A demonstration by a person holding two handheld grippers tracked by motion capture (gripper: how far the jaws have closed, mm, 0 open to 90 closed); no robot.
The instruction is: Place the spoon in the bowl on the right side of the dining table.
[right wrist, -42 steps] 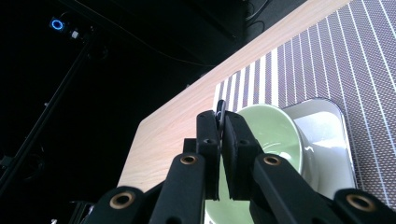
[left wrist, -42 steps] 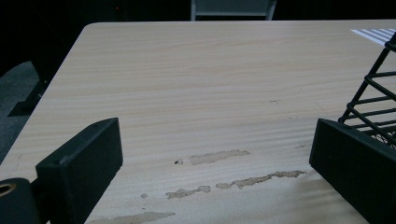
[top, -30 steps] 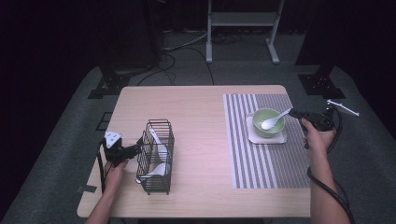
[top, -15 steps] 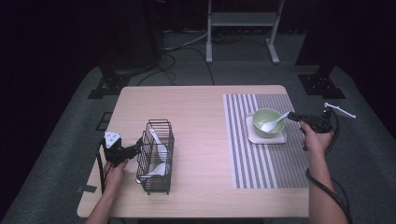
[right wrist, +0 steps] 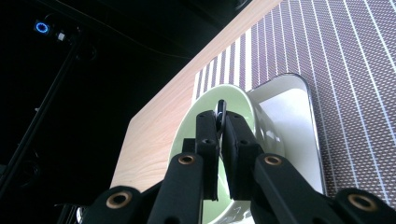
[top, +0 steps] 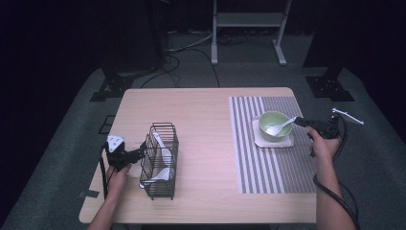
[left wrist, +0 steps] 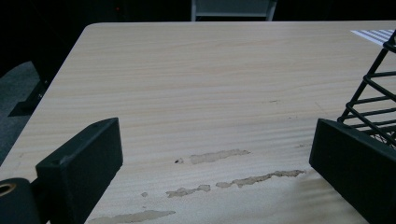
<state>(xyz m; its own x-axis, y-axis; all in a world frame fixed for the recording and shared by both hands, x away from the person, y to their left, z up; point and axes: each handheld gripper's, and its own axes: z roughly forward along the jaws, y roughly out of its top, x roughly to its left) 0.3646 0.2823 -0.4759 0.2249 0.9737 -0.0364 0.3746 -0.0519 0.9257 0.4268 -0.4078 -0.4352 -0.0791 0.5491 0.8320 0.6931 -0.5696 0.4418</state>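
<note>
One white spoon (top: 280,127) is being held by its handle end in the clenched right hand-held gripper (top: 301,121), its scoop already in the green bowl (top: 275,125) just ahead, while the wire basket (top: 160,160) is being steadied beside the released left hand-held gripper (top: 141,152), with more spoons waiting inside.

Light wooden table (top: 206,110) with rounded corners. Directly on it: black wire basket (top: 160,160) near the left front, and striped placemat (top: 273,163) on the right side. Some pale worn patches (left wrist: 219,156) in the surface beside the basket.
</note>
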